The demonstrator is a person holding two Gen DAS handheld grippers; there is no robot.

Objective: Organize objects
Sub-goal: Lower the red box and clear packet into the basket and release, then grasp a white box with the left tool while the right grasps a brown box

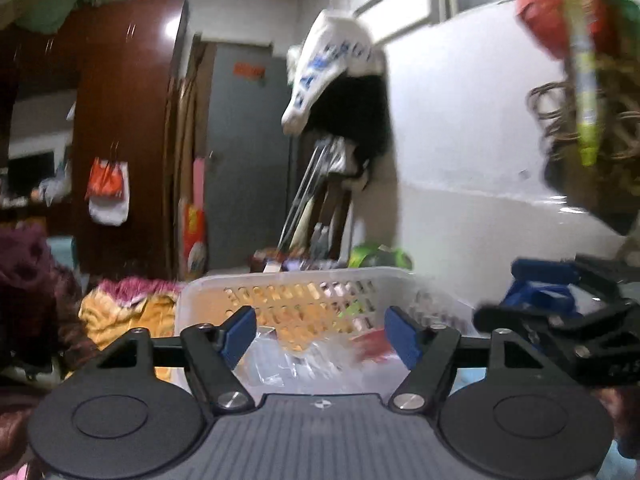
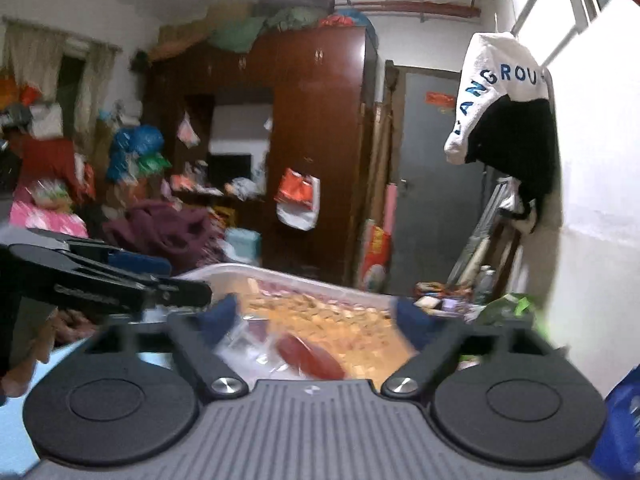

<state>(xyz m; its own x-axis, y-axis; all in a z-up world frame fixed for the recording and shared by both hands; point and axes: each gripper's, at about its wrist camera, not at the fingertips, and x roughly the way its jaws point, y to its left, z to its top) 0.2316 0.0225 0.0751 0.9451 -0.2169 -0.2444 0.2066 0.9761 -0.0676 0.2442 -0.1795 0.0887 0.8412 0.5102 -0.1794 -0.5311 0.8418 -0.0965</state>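
Note:
A white perforated plastic basket [image 1: 304, 280] stands right in front of both grippers; it also shows in the right wrist view [image 2: 240, 270]. Inside lie clear plastic bags [image 1: 280, 364] and a red packet [image 2: 310, 356], which also shows in the left wrist view [image 1: 374, 342]. My left gripper [image 1: 322, 340] is open and empty over the basket's near side. My right gripper [image 2: 316, 320] is open and empty, blurred, over the same basket. The right gripper shows at the right edge of the left view [image 1: 560, 320]; the left gripper shows at the left of the right view [image 2: 100, 284].
Yellow and pink bedding [image 1: 128, 308] lies left of the basket, with a maroon garment [image 2: 160, 228] beyond. A dark wardrobe [image 2: 312, 140], a grey door [image 2: 436, 184] and a white wall [image 1: 480, 160] with hanging clothes [image 2: 504, 112] stand behind. A blue bag [image 2: 620, 420] sits at the right.

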